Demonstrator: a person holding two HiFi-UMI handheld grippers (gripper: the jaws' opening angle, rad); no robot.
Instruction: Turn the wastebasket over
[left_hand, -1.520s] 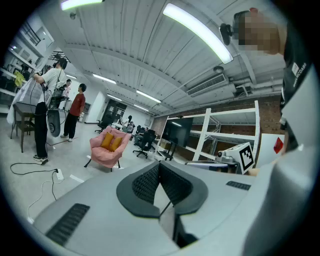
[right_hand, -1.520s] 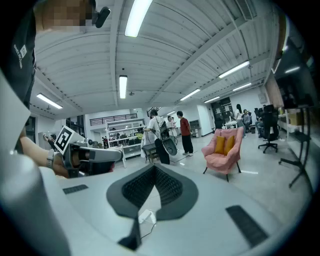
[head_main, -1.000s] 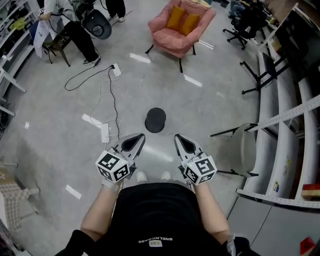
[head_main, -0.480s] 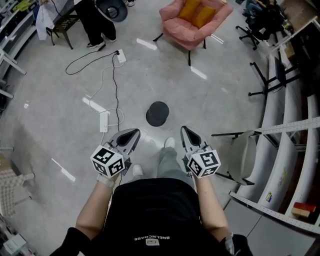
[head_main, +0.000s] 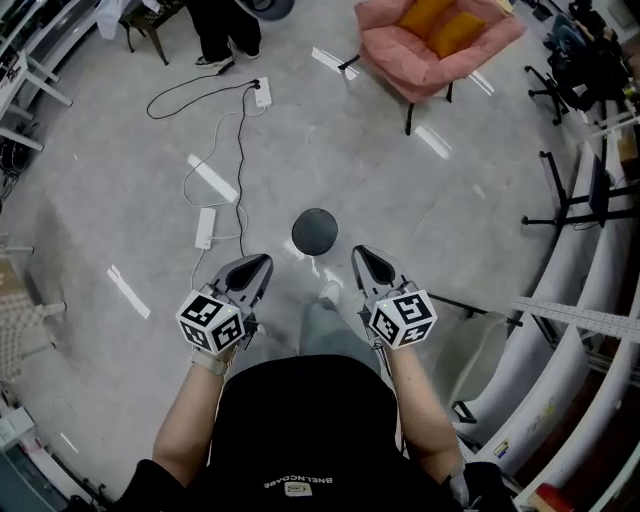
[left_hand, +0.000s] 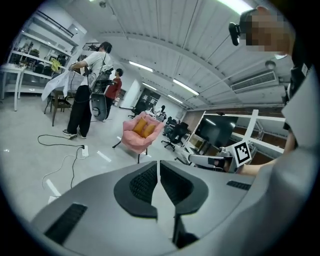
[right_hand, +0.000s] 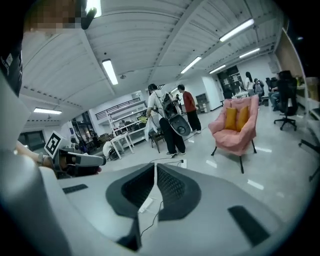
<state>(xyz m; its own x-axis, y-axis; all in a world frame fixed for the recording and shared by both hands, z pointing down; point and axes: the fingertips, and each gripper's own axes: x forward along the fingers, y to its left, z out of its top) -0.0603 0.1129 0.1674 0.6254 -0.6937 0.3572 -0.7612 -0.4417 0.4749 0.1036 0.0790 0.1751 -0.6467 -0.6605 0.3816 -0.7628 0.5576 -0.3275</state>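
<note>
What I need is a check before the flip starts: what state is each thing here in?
left gripper: shut, empty.
right gripper: shut, empty.
wastebasket: standing on the floor ahead of both grippers, untouched; which end is up cannot be told from above.
armchair: upright, orange cushions on the seat.
power strip: lying flat on the floor, cable attached.

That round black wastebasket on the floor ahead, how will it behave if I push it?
The wastebasket stands free on a glossy floor, so it will probably slide before tipping. Its round outline suggests it may roll once on its side. It looks small, likely light.
</note>
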